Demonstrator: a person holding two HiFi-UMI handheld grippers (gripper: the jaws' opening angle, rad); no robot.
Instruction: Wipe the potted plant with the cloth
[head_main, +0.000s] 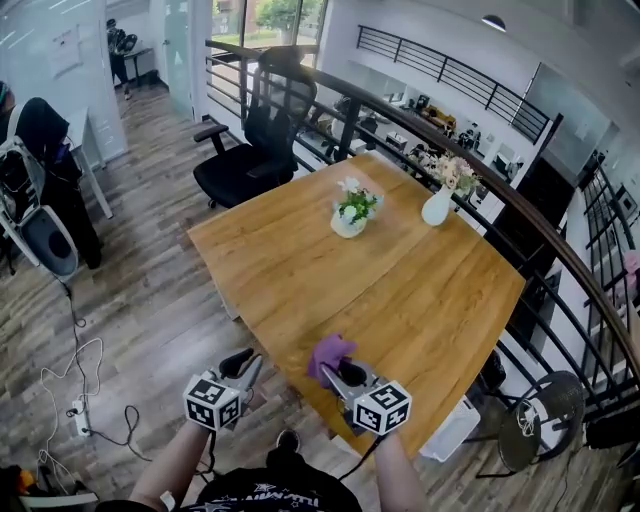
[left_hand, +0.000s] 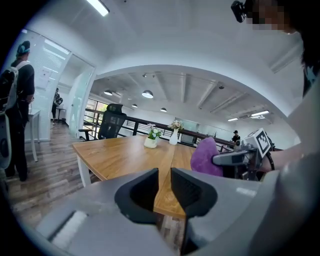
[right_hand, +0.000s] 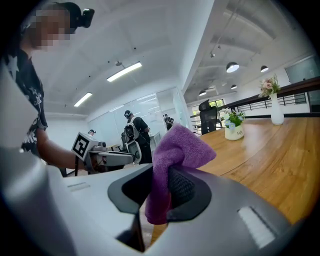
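The right gripper (head_main: 328, 372) is clenched on the purple cloth (head_main: 330, 353), which sits over the near edge of the wooden table (head_main: 420, 300). The left gripper (head_main: 250, 363) hangs off that edge, at 9 o'clock of the right one, over the floor (head_main: 150, 300). Its jaws stand a narrow slit apart with nothing between them. The 2 grippers are near each other but not touching.

In the head view the table lies cornerwise, its near edge running from 9 o'clock down to 5 o'clock. From the cloth toward 12 o'clock the tabletop is bare up to the potted plant (head_main: 352, 210), which stands well apart from the grippers, near the far edge. A white vase (head_main: 437, 207) of flowers stands at 3 o'clock of the plant, closer to the far edge. A black railing (head_main: 480, 165) runs just behind that far edge, from 11 o'clock round to 4 o'clock. A black office chair (head_main: 262, 130) stands off the table's far left side, at 11 o'clock of the plant. Open wood floor spreads at 9 o'clock of the table, with cables (head_main: 85, 385) trailing on it.

The plant stands upright in its pale pot. In the right gripper view the cloth (right_hand: 175, 160) is bunched with its long axis running up and down: the bulk rises out of the jaws toward 1 o'clock, and a short tail hangs at 6 o'clock.
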